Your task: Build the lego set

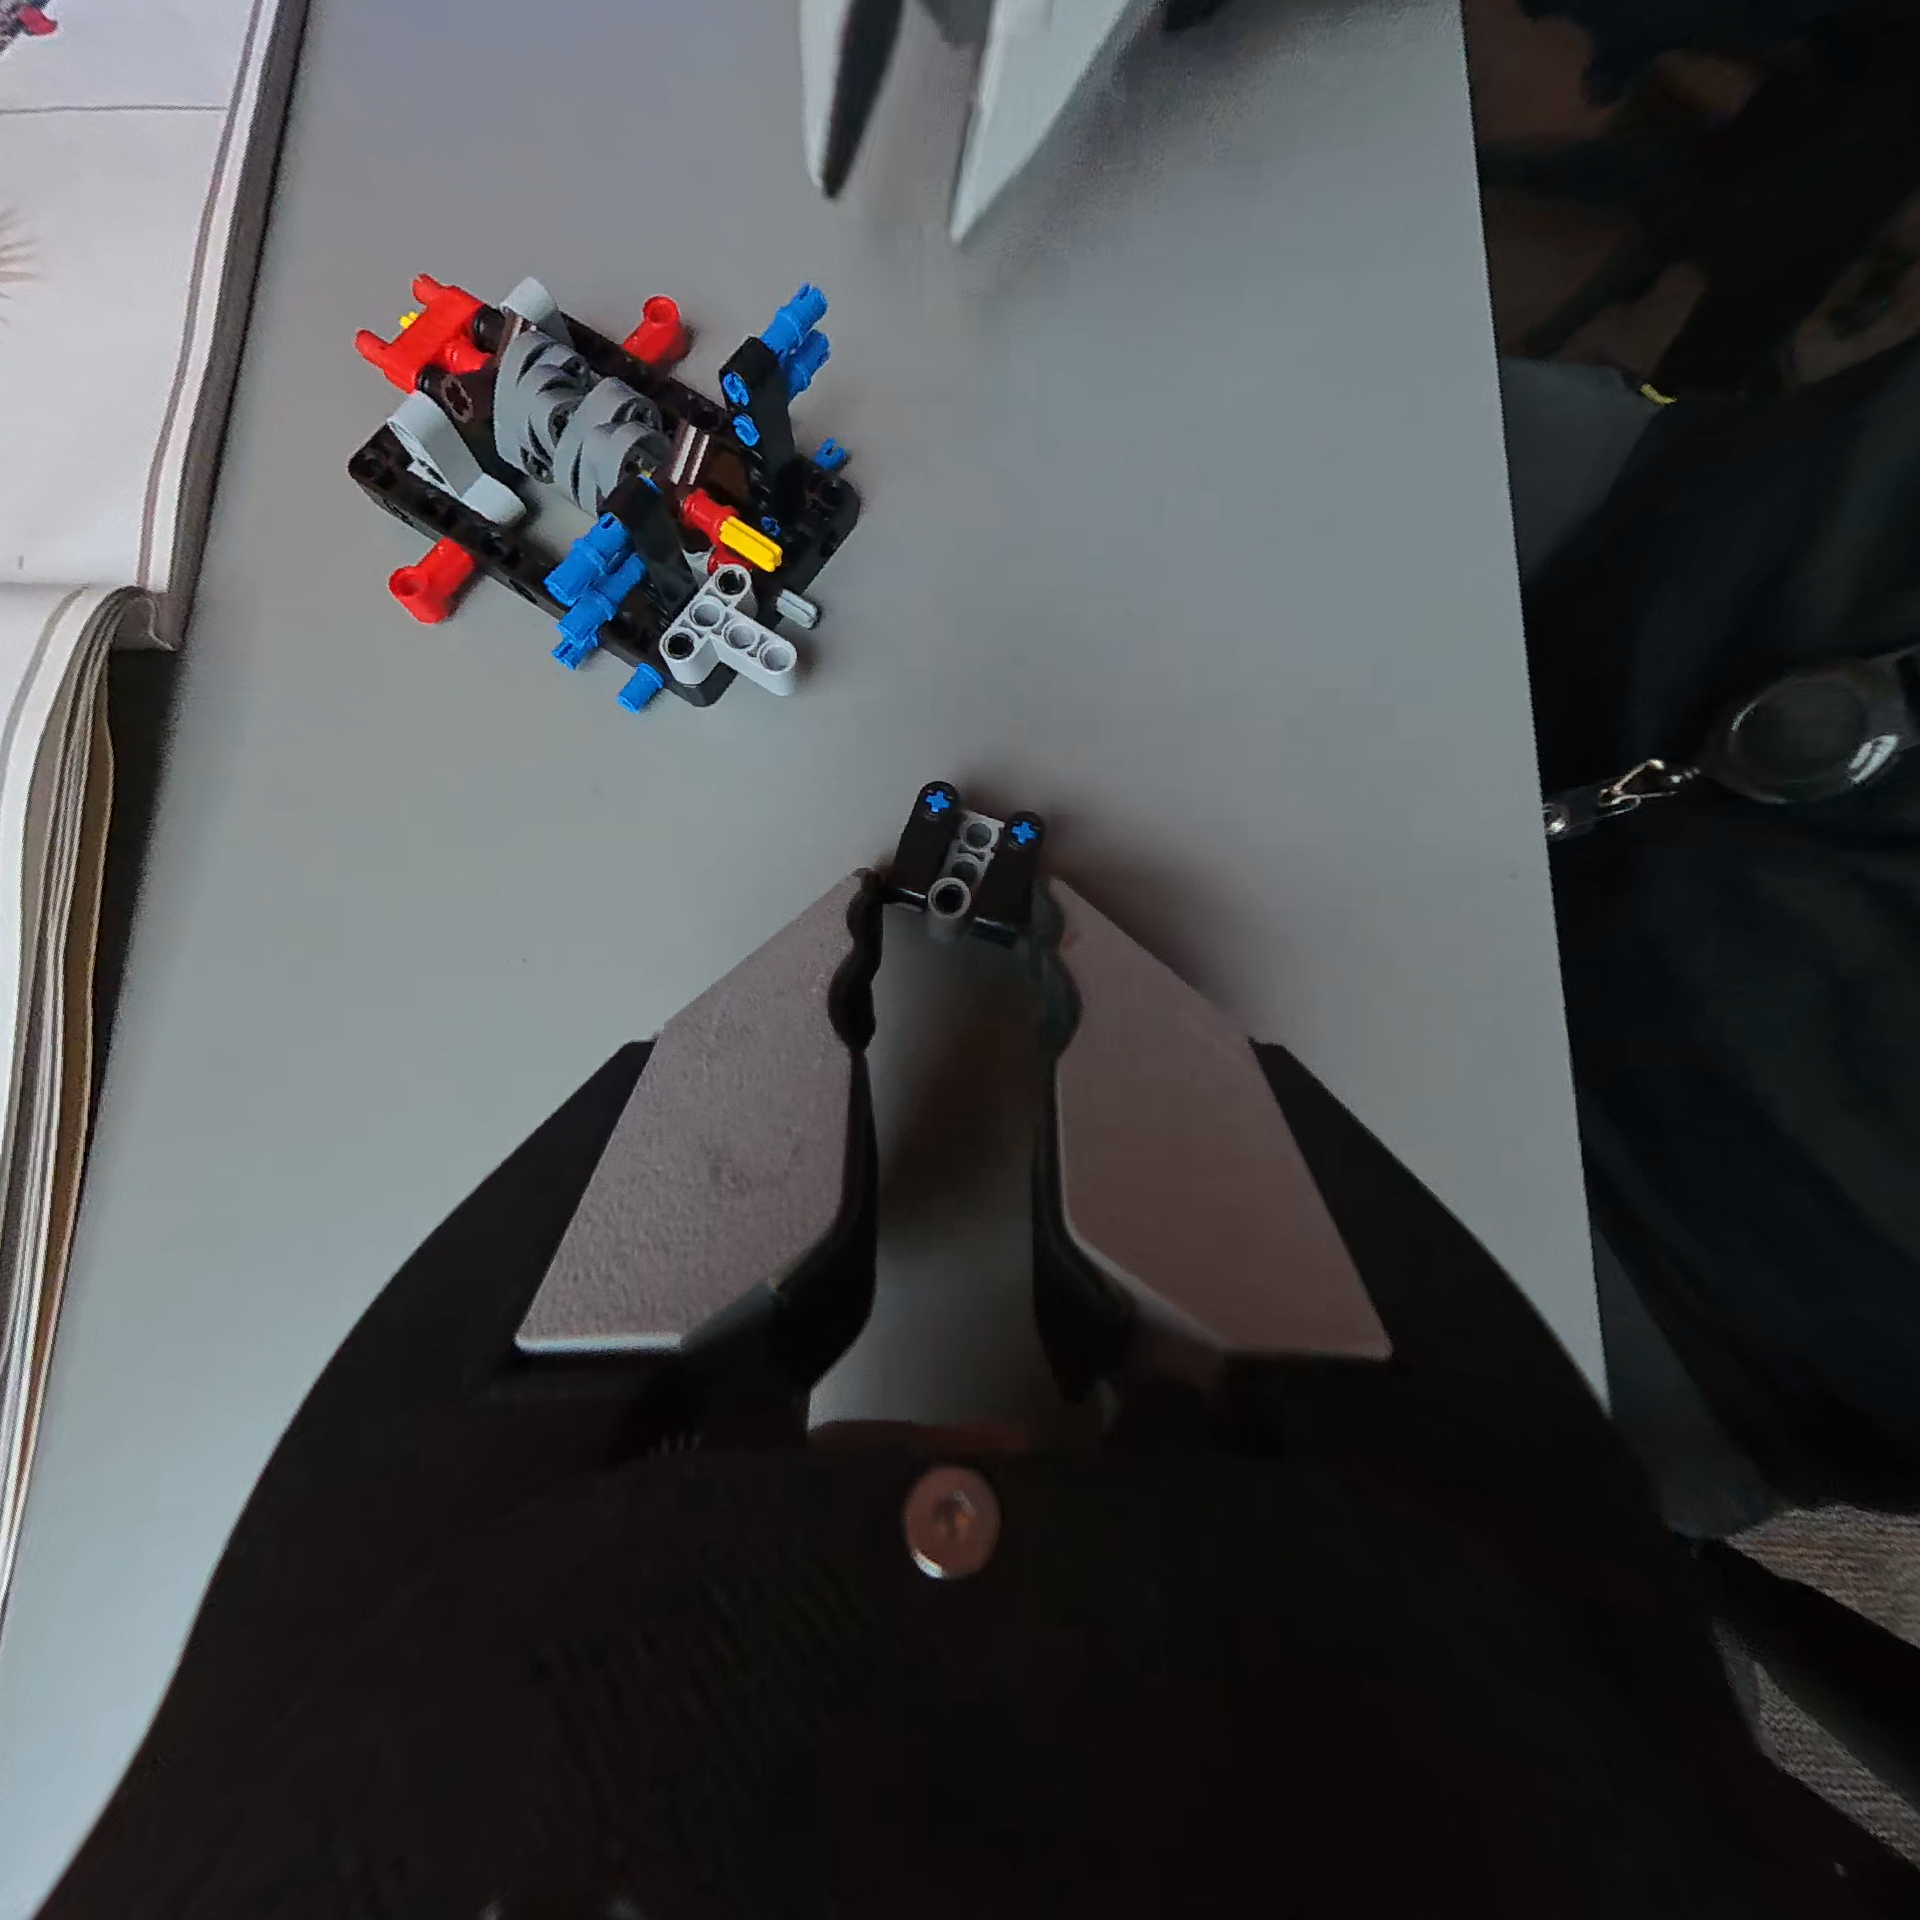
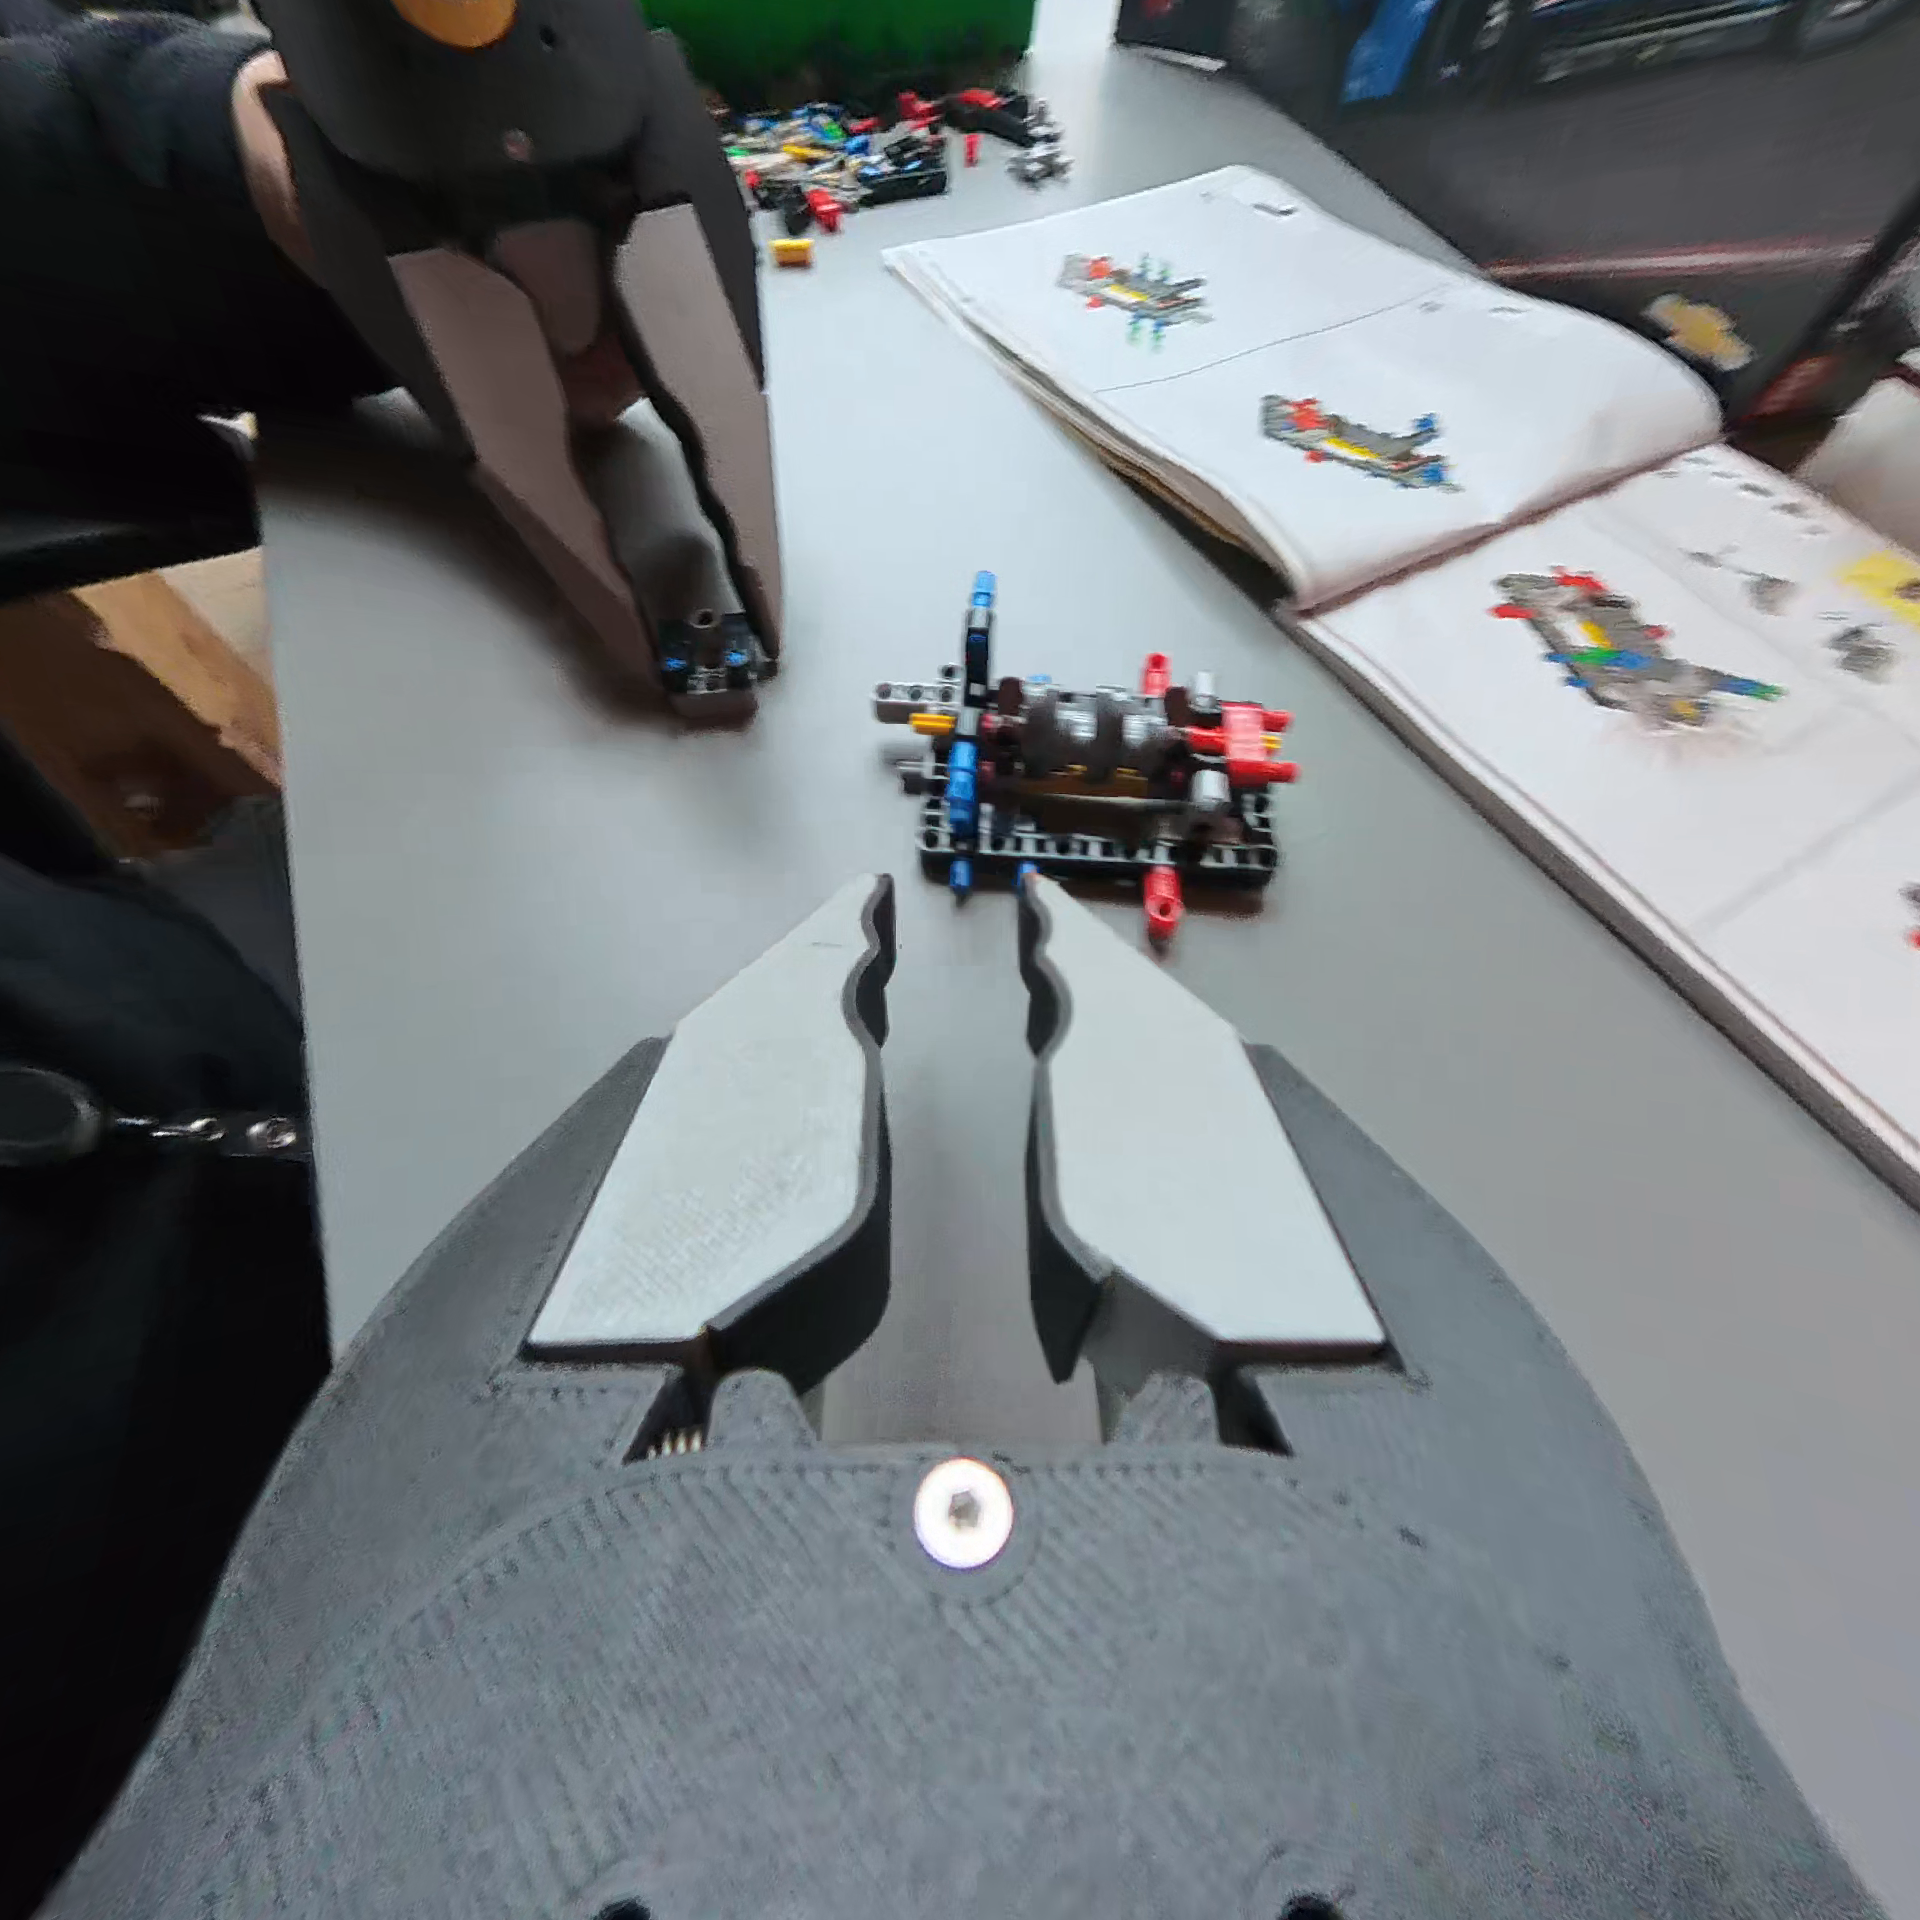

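A partly built lego assembly [image 1: 608, 488] with a black frame, grey gears and red, blue and yellow pins lies on the grey table [image 1: 1143, 520]. It also shows in the right wrist view [image 2: 1091, 769]. My left gripper [image 1: 961, 894] is shut on a small black and grey sub-assembly [image 1: 971, 862] with blue pins, held at the table to the right of the assembly. The same gripper and its piece show in the right wrist view [image 2: 712, 665]. My right gripper [image 2: 956, 888] is open and empty, its tips just short of the assembly's near edge.
An open instruction booklet [image 2: 1351, 416] lies beyond the assembly, its edge showing in the left wrist view [image 1: 94, 416]. A pile of loose lego parts [image 2: 883, 156] sits at the far end by a green bin [image 2: 831, 31]. Boxes [image 2: 1662, 156] stand behind. A person's dark clothing [image 1: 1745, 935] borders the table edge. Some 12 cm of space lies between my two pairs of fingers.
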`<move>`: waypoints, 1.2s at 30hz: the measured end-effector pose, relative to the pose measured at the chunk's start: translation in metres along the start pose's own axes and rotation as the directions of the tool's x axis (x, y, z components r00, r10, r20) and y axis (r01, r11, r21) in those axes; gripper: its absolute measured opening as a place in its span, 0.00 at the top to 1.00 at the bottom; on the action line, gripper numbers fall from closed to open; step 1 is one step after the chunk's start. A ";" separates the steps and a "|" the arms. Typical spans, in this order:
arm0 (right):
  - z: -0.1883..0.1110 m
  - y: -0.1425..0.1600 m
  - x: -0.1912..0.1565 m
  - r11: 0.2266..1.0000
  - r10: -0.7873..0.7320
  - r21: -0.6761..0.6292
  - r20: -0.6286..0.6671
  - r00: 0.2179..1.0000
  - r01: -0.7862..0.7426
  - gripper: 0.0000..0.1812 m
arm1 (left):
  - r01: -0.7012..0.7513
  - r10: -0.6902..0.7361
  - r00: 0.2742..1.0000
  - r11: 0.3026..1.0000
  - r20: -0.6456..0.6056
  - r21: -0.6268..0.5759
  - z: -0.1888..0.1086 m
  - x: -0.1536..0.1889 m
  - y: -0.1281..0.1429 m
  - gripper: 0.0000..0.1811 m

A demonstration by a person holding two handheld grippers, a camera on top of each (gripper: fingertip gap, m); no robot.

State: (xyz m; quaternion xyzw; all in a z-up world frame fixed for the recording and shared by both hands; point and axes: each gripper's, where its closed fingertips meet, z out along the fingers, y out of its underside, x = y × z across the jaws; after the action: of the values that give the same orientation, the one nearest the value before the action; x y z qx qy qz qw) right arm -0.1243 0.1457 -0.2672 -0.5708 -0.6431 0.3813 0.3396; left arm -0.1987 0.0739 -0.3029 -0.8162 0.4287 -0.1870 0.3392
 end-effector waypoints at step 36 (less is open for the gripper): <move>-0.011 0.009 0.037 1.000 0.012 -0.010 -0.118 0.993 -0.014 0.82 | -0.013 -0.053 0.979 0.947 0.195 0.322 -0.037 -0.051 -0.033 0.70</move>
State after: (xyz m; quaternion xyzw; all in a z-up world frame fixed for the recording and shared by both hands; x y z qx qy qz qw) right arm -0.1145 0.1839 -0.2692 -0.5982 -0.6201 0.3457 0.3715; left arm -0.2310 0.1149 -0.2539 -0.7690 0.3476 -0.1743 0.5073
